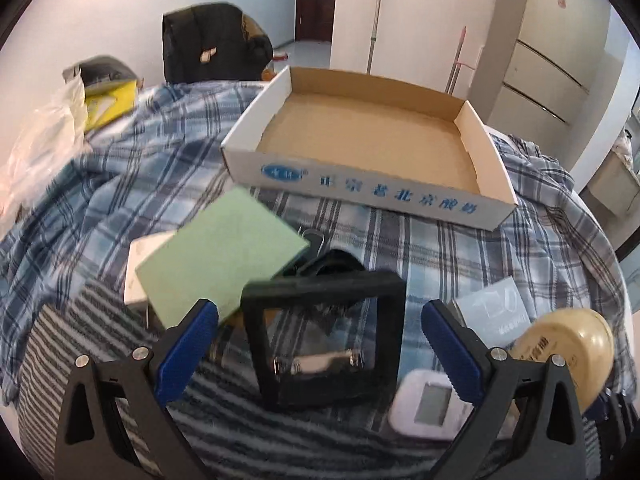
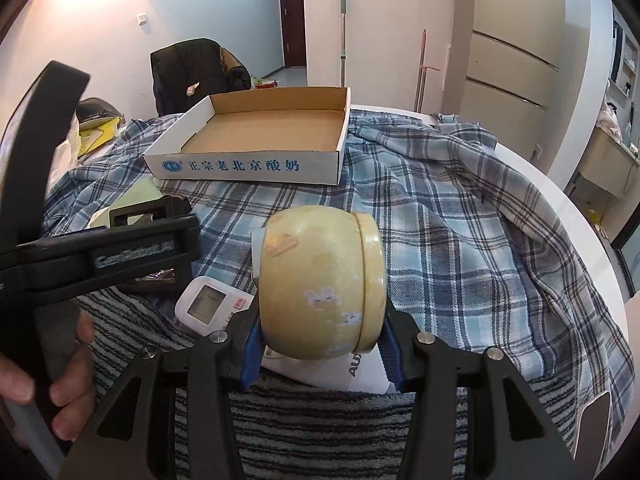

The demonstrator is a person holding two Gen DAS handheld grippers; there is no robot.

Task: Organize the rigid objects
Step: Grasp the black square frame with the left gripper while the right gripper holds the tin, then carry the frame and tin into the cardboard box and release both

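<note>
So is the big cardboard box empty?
Empty. Both views show the cardboard box with only its bare brown floor inside; nothing lies in it.

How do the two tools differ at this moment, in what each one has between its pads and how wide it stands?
The right tool is shut on a cream round jar, lying sideways between its pads; the left tool holds nothing. The right tool's pads press the jar's ends, while the left tool stands wide open, with a black square frame lying on the cloth below its gap. Both have blue pads and point toward the empty cardboard tray.
</note>
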